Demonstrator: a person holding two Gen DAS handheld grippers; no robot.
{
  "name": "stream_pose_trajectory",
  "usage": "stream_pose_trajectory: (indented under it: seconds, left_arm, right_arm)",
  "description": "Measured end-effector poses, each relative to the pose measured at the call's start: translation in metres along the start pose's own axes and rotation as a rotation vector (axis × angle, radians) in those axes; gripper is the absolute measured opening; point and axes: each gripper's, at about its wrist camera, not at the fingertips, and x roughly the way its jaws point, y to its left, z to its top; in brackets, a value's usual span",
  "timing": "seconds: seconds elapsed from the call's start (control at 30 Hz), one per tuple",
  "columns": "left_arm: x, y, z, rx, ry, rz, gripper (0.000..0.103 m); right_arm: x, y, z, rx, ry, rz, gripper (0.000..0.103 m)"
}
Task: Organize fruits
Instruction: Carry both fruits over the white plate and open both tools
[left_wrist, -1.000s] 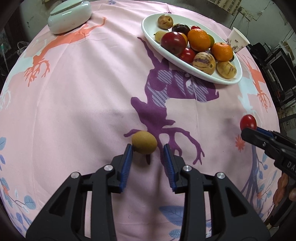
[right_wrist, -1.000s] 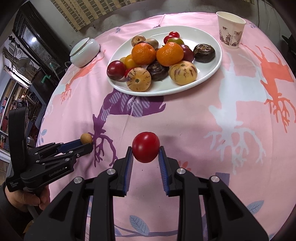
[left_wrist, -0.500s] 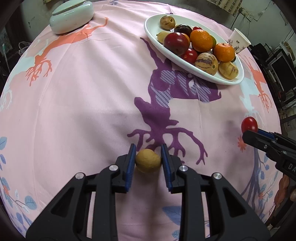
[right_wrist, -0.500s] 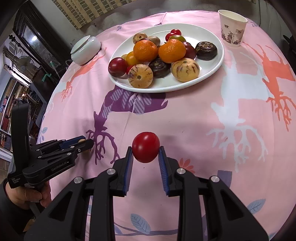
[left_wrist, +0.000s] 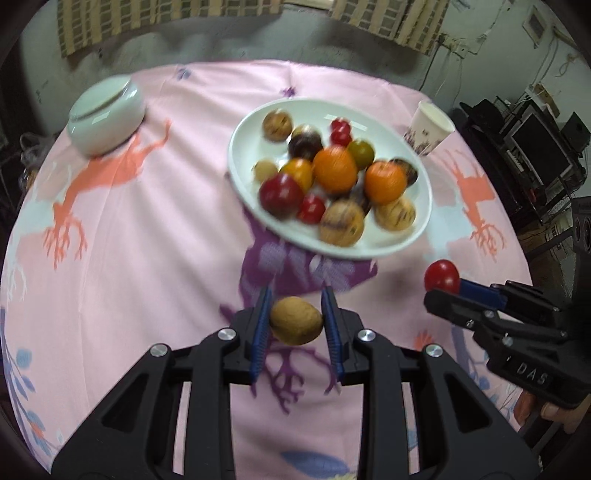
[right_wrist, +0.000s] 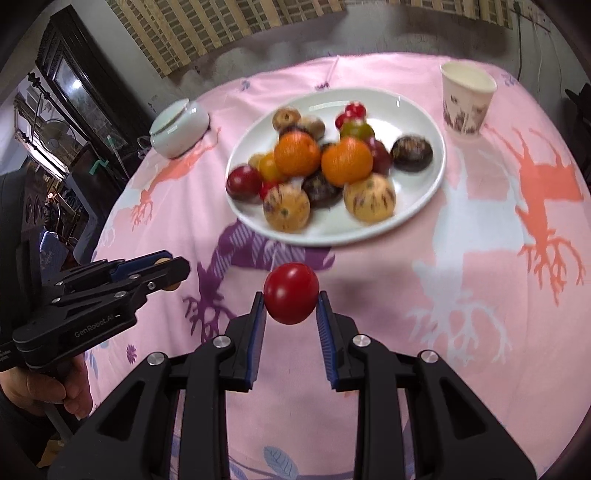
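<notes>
Left wrist view: the left gripper clamps a small brown fruit above the pink tablecloth, near side of the white fruit plate. At right, the right gripper grips a red tomato.

Right wrist view: the tomato sits pinched between blue pads; the plate lies beyond, a paper cup far right, a lidded white jar far left.

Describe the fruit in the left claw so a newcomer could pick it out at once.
Start at the white plate piled with fruit on the pink tablecloth. Nearer the camera, the left claw grips a small brown fruit clear of the cloth. It is dull tan and oval, unlike the shiny red fruit in the right claw.
</notes>
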Motion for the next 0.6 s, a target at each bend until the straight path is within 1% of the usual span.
stream_pose_trajectory:
  seconds: [0.13,0.23,0.37,0.5,0.57,0.6]
  left_arm:
    - [0.006,-0.013,0.036,0.033,-0.041,-0.005,0.028]
    - [0.018,-0.017,0.059,0.039,-0.053,0.009,0.028]
    - [0.039,-0.016,0.082,0.023,-0.043,0.032,0.028]
    - [0.058,-0.014,0.093,0.009,-0.012,0.059,0.029]
    - [0.062,-0.012,0.095,-0.007,-0.012,0.076,0.042]
    - [0.062,-0.012,0.095,-0.01,-0.021,0.078,0.053]
  right_arm:
    - [-0.004,-0.002,0.027,-0.009,-0.056,-0.009,0.028]
    - [-0.001,-0.008,0.05,0.002,-0.091,-0.015,0.028]
    - [0.01,-0.018,0.075,0.017,-0.116,-0.045,0.028]
    - [0.028,-0.029,0.092,0.044,-0.109,-0.091,0.029]
    - [0.032,-0.033,0.096,0.059,-0.107,-0.1,0.03]
    - [0.033,-0.035,0.097,0.06,-0.108,-0.103,0.03]
